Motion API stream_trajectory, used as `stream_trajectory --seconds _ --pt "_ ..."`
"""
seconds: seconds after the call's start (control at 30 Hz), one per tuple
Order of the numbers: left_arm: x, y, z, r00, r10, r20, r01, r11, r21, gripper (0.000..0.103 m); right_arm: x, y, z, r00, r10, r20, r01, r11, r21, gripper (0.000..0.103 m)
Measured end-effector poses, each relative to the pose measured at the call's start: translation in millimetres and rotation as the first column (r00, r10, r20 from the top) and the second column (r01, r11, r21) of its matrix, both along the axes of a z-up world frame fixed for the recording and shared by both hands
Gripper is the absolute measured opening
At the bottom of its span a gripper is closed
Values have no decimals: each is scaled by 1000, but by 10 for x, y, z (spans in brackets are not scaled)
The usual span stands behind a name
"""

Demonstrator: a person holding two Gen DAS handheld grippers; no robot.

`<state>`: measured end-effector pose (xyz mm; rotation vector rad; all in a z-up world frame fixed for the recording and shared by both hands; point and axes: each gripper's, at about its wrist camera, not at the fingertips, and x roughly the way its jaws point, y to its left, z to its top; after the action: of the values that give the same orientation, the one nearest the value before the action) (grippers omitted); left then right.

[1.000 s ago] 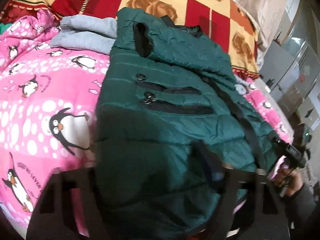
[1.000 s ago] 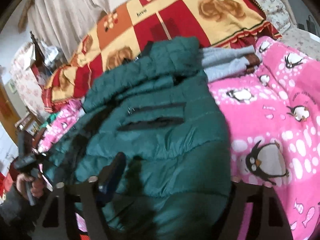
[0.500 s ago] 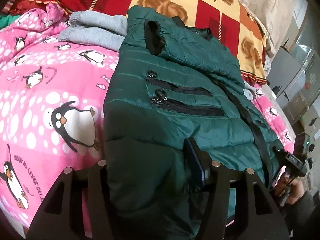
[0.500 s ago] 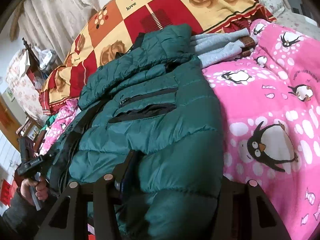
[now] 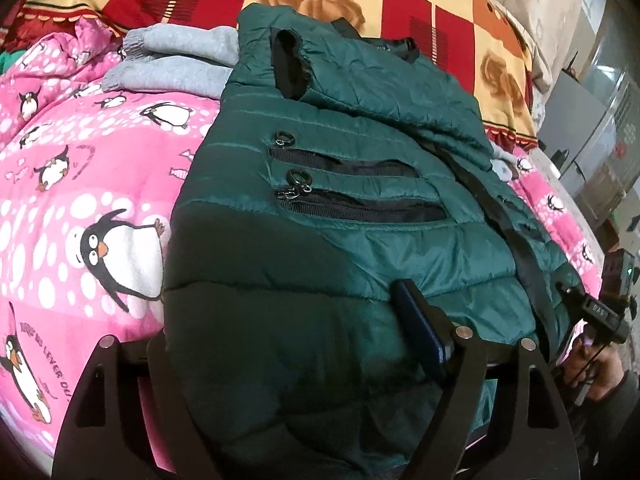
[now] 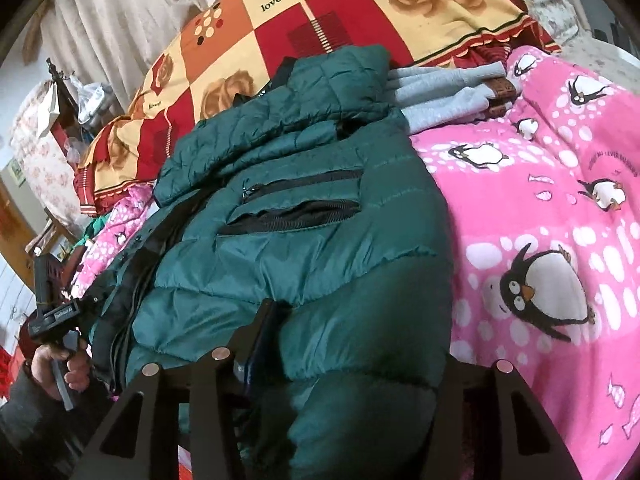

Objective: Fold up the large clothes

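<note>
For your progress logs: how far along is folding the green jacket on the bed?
Done: the green jacket lies on the pink blanket, sleeve folded across its top. In hand: its near hem sits between both grippers; the left gripper is opening. Left: folding it up.

Soft indoor light, dark shadow near the lens, fisheye bending, black vignetted corners, slight blur

jacket [image 5: 320, 240] on blanket [image 5: 80, 184], sweatpants [image 5: 172, 60] behind
</note>
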<state>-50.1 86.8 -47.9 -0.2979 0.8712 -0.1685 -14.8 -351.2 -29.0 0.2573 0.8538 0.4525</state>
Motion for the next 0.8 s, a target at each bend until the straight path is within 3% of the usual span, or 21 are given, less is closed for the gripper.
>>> stream_trajectory --seconds 0.03,0.1,0.13,0.2,0.37,0.63,0.8 --pt "-5 -6 4 1000 5 2 -5 1000 12 73 -2 -2 2 1000 -1 -1 1 1000 2 49" --pt "-33 -16 31 1000 6 21 -7 999 39 42 -7 16 26 1000 1 -3 -1 1000 -12 48" --pt "-54 -8 59 999 5 35 -6 999 42 34 -23 46 52 1000 8 11 -7 999 -35 47" --pt "-100 21 114 999 12 52 -15 999 46 18 -80 113 118 998 30 58 -25 997 -77 35" --pt "-276 28 214 999 10 47 -13 998 58 16 -283 192 314 988 56 141 -41 994 -105 29" --pt "-724 38 225 999 37 -10 -37 999 34 16 -648 123 305 996 46 72 -39 995 -92 28" --pt "-913 -63 187 997 69 -28 -65 991 115 16 -919 94 302 997 49 54 -46 997 -55 28"
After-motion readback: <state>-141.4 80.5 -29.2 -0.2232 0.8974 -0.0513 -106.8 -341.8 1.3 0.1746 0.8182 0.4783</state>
